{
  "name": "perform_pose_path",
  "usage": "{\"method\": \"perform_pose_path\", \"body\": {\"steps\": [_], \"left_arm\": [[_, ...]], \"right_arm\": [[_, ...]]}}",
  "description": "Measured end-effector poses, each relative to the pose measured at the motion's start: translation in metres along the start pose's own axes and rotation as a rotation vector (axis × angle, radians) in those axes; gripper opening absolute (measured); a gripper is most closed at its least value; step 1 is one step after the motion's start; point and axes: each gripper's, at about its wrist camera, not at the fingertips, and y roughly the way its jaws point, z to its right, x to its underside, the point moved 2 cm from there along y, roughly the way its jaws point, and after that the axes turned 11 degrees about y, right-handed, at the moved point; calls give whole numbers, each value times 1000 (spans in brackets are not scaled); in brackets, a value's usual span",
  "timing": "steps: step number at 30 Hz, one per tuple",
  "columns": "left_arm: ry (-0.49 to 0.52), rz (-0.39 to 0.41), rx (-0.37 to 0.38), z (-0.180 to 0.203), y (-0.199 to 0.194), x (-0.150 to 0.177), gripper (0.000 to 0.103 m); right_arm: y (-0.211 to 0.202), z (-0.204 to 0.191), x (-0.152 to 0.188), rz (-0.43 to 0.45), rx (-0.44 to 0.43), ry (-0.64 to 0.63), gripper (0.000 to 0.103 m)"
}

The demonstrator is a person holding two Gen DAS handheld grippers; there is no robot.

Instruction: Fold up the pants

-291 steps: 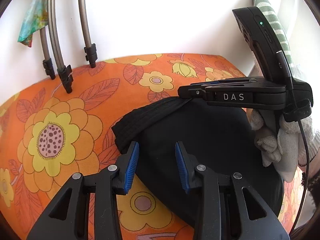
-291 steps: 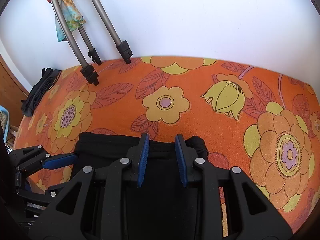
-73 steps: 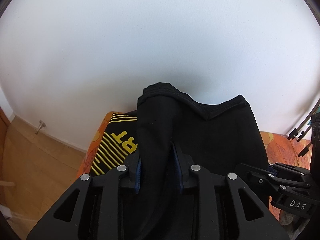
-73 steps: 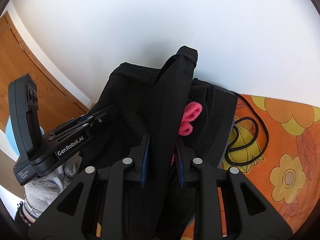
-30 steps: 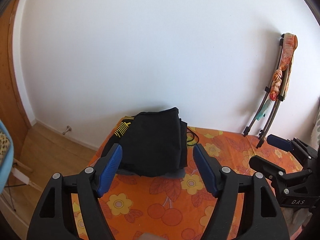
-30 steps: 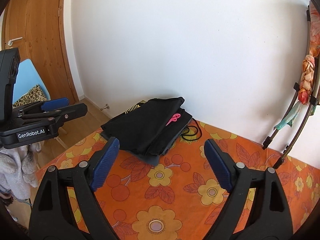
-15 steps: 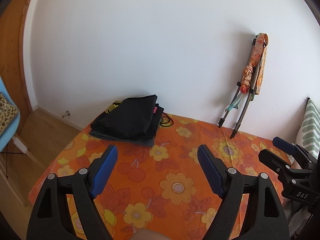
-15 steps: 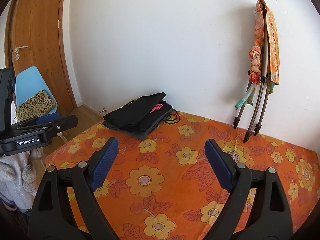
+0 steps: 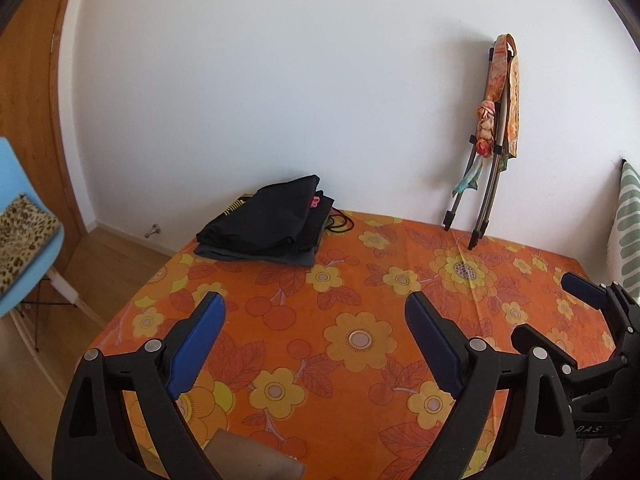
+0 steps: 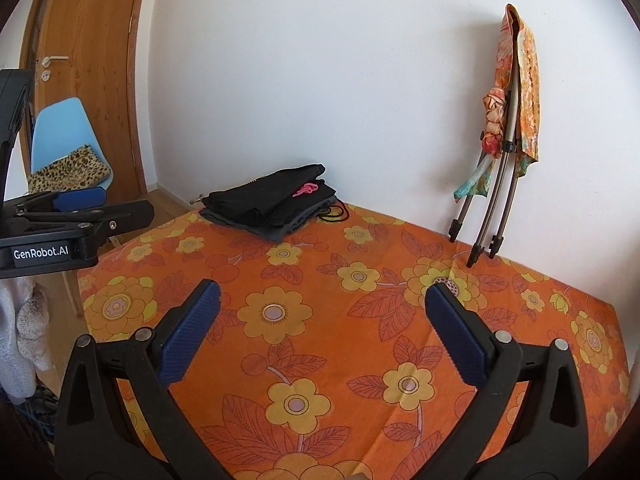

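The folded black pants (image 9: 276,216) lie on top of a stack of folded dark clothes at the far left corner of the orange flowered bed (image 9: 360,304). The stack also shows in the right wrist view (image 10: 272,200). My left gripper (image 9: 316,340) is open and empty, held well back from the stack above the bed. My right gripper (image 10: 320,328) is open and empty too, also far from the stack. The right gripper shows at the right edge of the left wrist view (image 9: 560,312). The left gripper shows at the left edge of the right wrist view (image 10: 104,204).
A folded metal stand (image 9: 484,184) draped with coloured scarves leans on the white wall at the back right. A black cord (image 10: 336,212) lies beside the stack. A blue chair (image 10: 64,148) with a leopard-print cushion stands left of the bed by a wooden door (image 10: 92,60). A striped pillow (image 9: 628,224) is at the right.
Both grippers let go of the pants on the stack, opened wide and pulled back and up from it. Over the last half second they drew back a little further.
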Motion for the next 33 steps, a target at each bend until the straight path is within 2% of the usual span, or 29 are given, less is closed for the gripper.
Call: {"method": "perform_pose_path", "body": {"steps": [3,6,18,33], "left_arm": [[-11,-53,11,-3,10,6,92],[-10,-72,6,-5,16,11,92],[-11,-92,2,-9,25,14,92],[-8,-102,8,-8,27,15,92]], "right_arm": [[5,2,6,-19,-3,11,103],[15,2,13,-41,8,10,103],[34,3,12,-44,8,46,103],[39,7,13,-56,19,75,103]]}}
